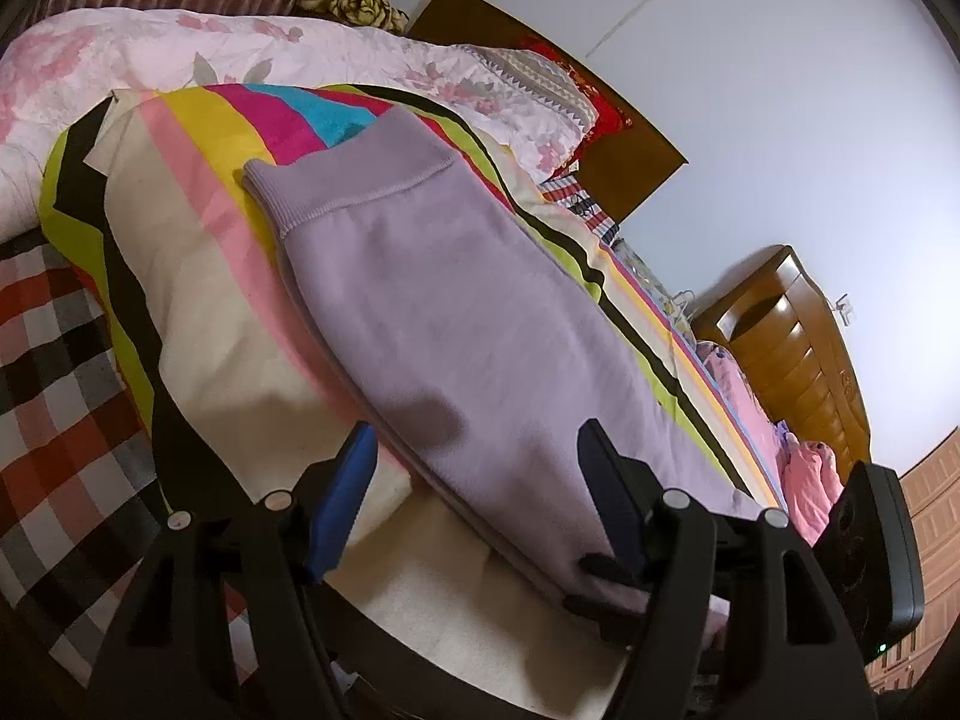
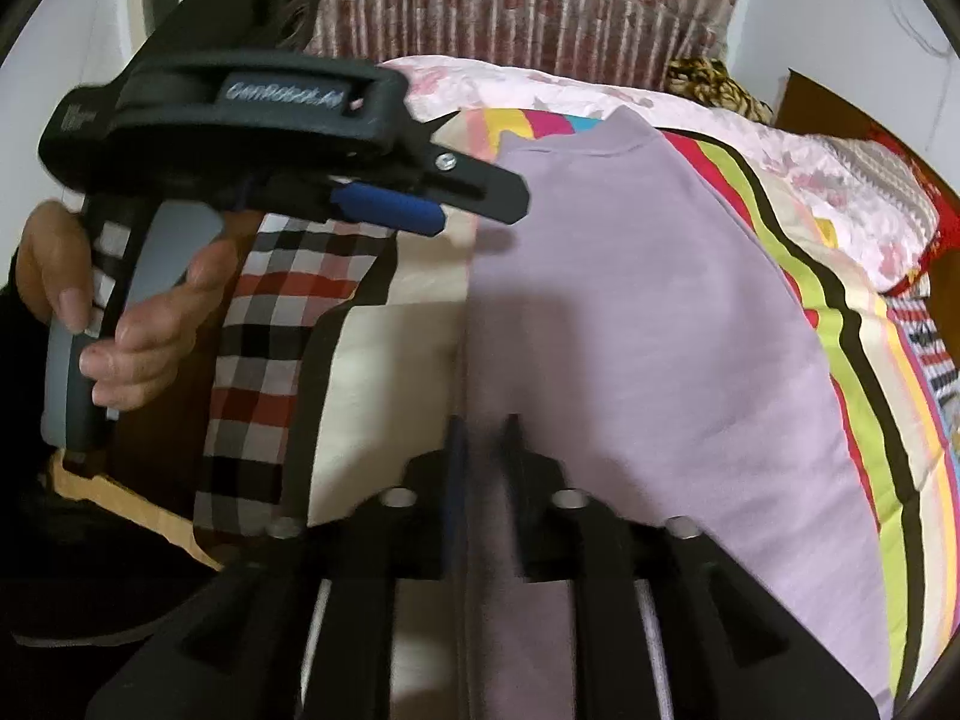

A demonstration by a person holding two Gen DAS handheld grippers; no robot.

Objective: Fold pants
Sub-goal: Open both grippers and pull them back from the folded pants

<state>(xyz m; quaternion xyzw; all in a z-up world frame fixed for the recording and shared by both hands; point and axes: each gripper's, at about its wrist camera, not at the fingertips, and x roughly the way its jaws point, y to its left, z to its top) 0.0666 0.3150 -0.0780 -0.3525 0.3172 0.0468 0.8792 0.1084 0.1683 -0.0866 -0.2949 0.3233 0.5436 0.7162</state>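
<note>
Lilac pants [image 1: 456, 312] lie flat on a striped multicolour blanket [image 1: 198, 276] on a bed, with the ribbed waistband [image 1: 336, 180] at the far end. My left gripper [image 1: 474, 444] is open just above the near edge of the pants, one blue-padded finger on each side of that edge. It also shows in the right wrist view [image 2: 468, 204], held up at the pants' left edge. My right gripper [image 2: 485, 426] is shut on the left edge of the pants [image 2: 648, 312] near me.
A red, black and white checked cloth [image 1: 54, 372] lies left of the blanket. A pink floral quilt [image 1: 180, 54] and pillows sit at the far end. A wooden headboard [image 1: 606, 138] and wooden cabinet [image 1: 792, 336] stand to the right. A striped curtain [image 2: 540, 6] hangs behind.
</note>
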